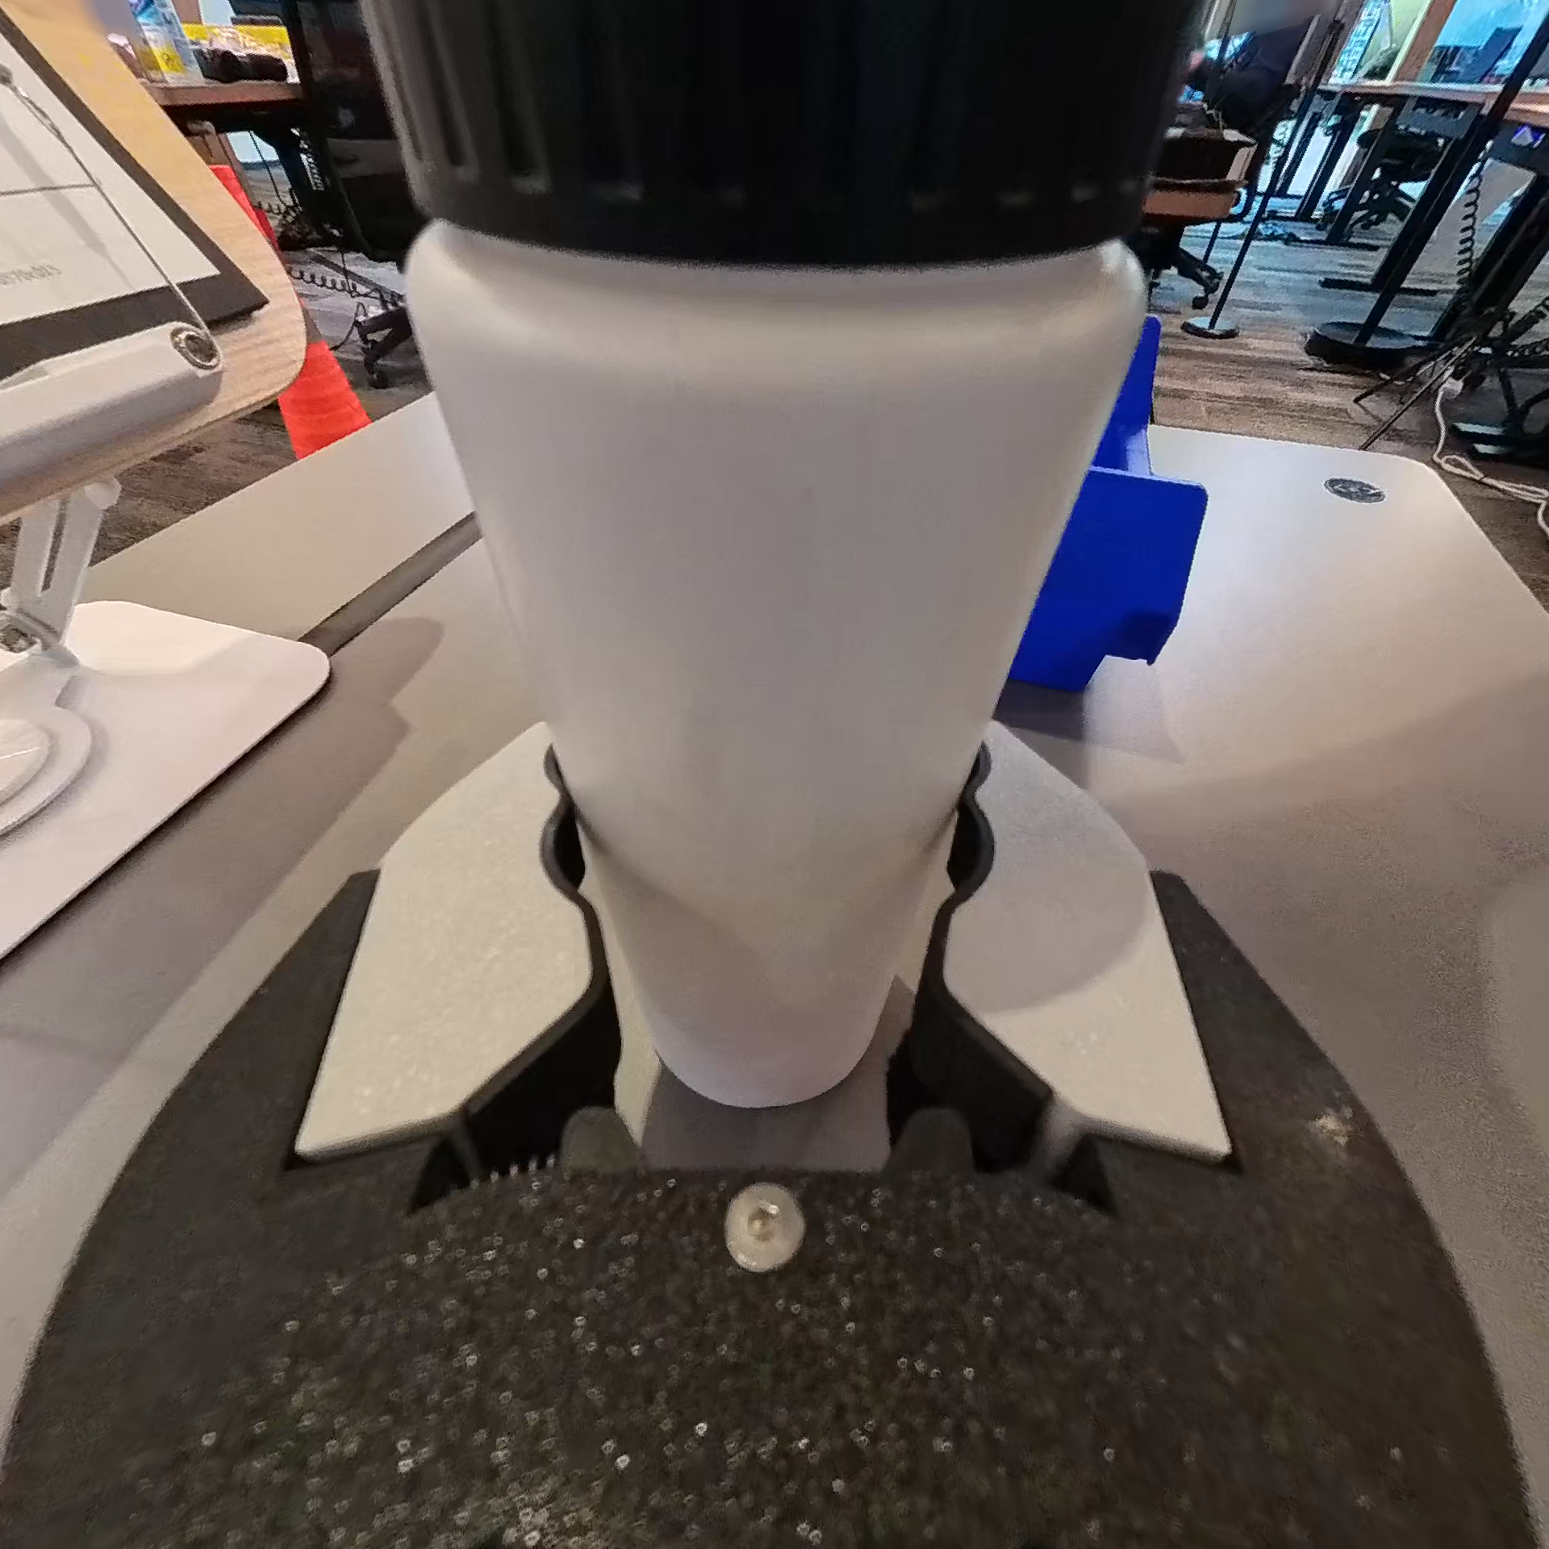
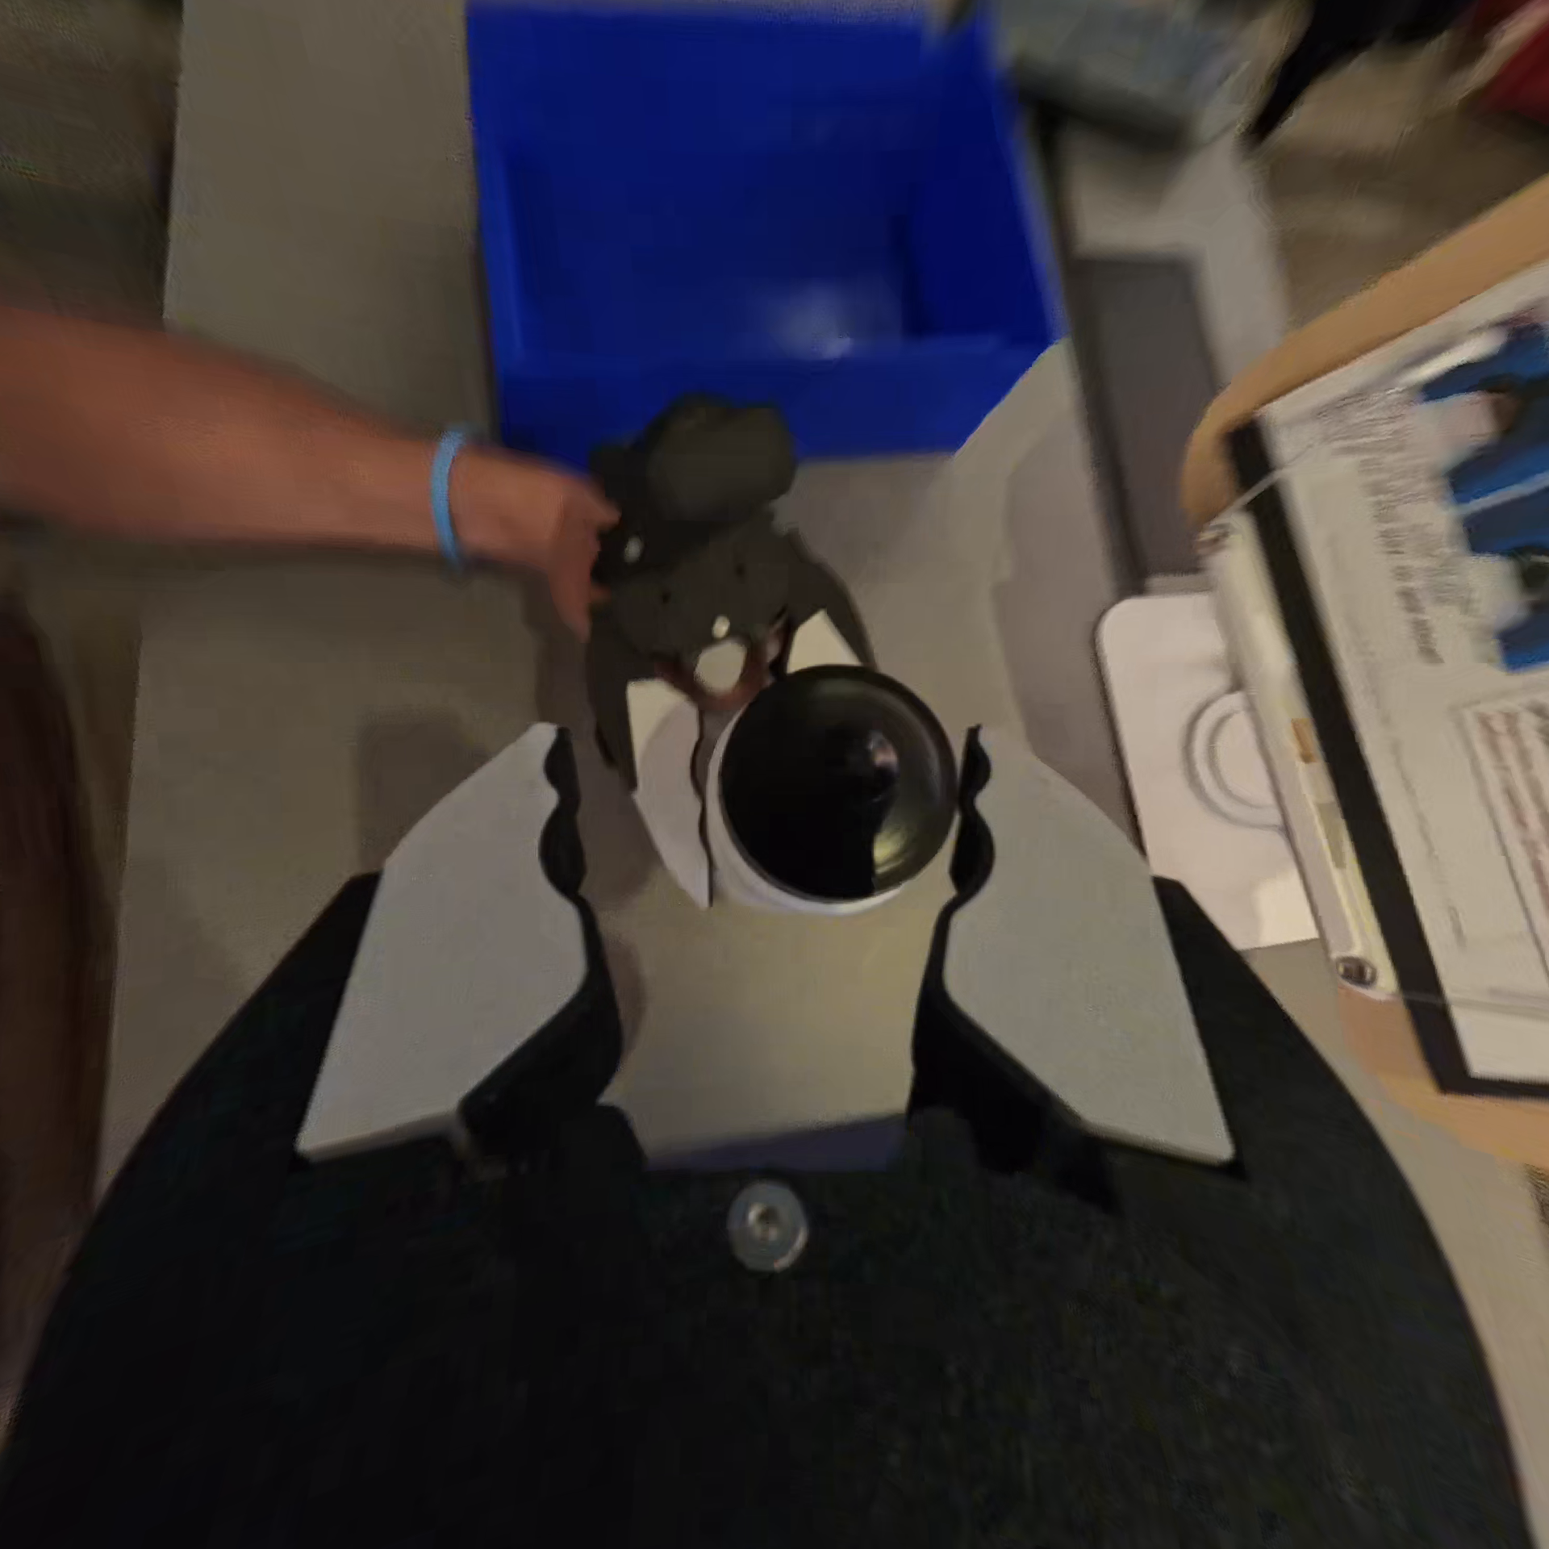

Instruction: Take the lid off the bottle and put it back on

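Note:
A white bottle (image 1: pixel 771 545) with a black ribbed lid (image 1: pixel 779 109) stands on the grey table (image 1: pixel 1299 670), deep between the fingers of my left gripper (image 1: pixel 767 779). Its jaws are spread wide, with the pads close beside the bottle's sides, and I see no squeeze. In the right wrist view I look down on the black lid (image 2: pixel 838 779), which sits on the bottle's white body (image 2: pixel 754 888). My right gripper (image 2: pixel 763 771) hovers above it, open and empty, its right pad (image 2: pixel 972 805) just beside the lid. The left gripper's dark body (image 2: pixel 687 578) shows behind the bottle, held by a hand (image 2: pixel 520 520).
A blue bin (image 2: pixel 754 209) stands just beyond the bottle and also shows in the left wrist view (image 1: pixel 1106 545). A framed sheet on a white stand (image 1: pixel 168 670) is at the left, at the right in the right wrist view (image 2: pixel 1383 670). An orange cone (image 1: pixel 323 385) stands on the floor.

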Tool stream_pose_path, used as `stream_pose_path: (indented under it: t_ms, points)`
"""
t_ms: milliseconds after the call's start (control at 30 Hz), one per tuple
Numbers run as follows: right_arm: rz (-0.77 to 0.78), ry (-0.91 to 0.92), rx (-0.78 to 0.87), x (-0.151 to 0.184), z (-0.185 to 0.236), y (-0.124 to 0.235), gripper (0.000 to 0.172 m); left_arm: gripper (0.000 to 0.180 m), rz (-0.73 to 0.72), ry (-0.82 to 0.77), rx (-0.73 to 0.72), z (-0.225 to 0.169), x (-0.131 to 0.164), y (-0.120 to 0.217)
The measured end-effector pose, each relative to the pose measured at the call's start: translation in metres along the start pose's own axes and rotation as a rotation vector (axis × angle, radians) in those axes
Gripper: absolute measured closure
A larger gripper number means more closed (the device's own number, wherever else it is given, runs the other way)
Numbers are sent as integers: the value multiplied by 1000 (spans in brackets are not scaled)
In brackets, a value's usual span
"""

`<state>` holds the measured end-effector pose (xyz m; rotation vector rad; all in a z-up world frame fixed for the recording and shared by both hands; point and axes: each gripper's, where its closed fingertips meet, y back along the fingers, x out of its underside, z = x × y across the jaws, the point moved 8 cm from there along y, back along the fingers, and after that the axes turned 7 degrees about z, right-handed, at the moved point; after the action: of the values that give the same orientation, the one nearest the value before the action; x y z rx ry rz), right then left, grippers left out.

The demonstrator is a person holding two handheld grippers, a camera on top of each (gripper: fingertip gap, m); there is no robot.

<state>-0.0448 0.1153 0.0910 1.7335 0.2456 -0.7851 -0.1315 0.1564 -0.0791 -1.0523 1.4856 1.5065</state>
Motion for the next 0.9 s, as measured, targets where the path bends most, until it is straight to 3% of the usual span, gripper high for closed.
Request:
stream_pose_path:
  t_ms: [67,133,233,333,433,500,533,567,733,900]
  points:
    - [-227,-146,196,23,4,4,78,94,-16,22,13,1,1,1]
    - [-443,-300,367,53,12,0,87,93,-37,68,71,2,5,1]
    - [-675,-401,449,81,26,-11,94,93,-26,94,78,4,14,0]
    - [-577,-529,408,88,30,-43,74,89,-48,106,85,5,13,2]
    - [-588,-557,414,81,29,-70,68,89,-25,93,70,2,14,0]
    - [-510,-551,433,78,21,-93,62,89,12,62,48,-1,15,-4]
    - [-453,-559,414,77,18,-104,67,88,33,44,23,-2,16,-6]
    - [-416,-576,369,76,17,-110,82,89,56,29,-9,-3,17,-8]
    - [-418,-575,410,82,16,-86,85,85,121,10,-81,-19,17,-1]
    - [-520,-511,550,86,25,-12,85,78,113,116,-103,-51,14,29]
